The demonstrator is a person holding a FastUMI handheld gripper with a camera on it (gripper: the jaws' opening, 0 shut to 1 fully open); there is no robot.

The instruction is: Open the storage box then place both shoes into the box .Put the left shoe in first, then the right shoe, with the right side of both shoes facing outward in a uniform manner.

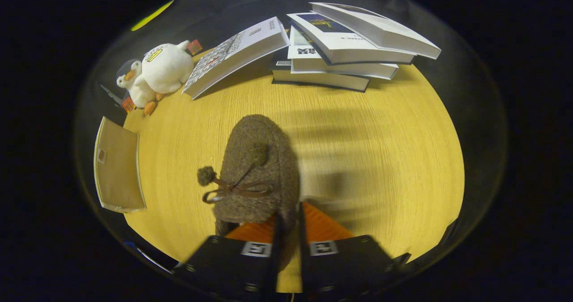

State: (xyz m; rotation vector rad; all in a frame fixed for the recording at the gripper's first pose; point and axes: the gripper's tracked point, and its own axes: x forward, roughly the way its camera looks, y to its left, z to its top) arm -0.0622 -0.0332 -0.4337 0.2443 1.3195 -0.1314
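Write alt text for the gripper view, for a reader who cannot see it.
The gripper has its fingers nearly closed on the side wall of a brown knitted shoe with pom-pom laces, toe pointing away, over a wooden table. Beyond the shoe lie stacked books and a plush penguin; a tan board sits at the table's edge.

We are counting one brown shoe (257, 172), carrying two pompoms, nipped between the fingers of one gripper (288, 223). We are tallying five books (331, 47), one plush duck (156, 71), one tan box lid (117, 168), all sitting on one wooden table (380, 150).
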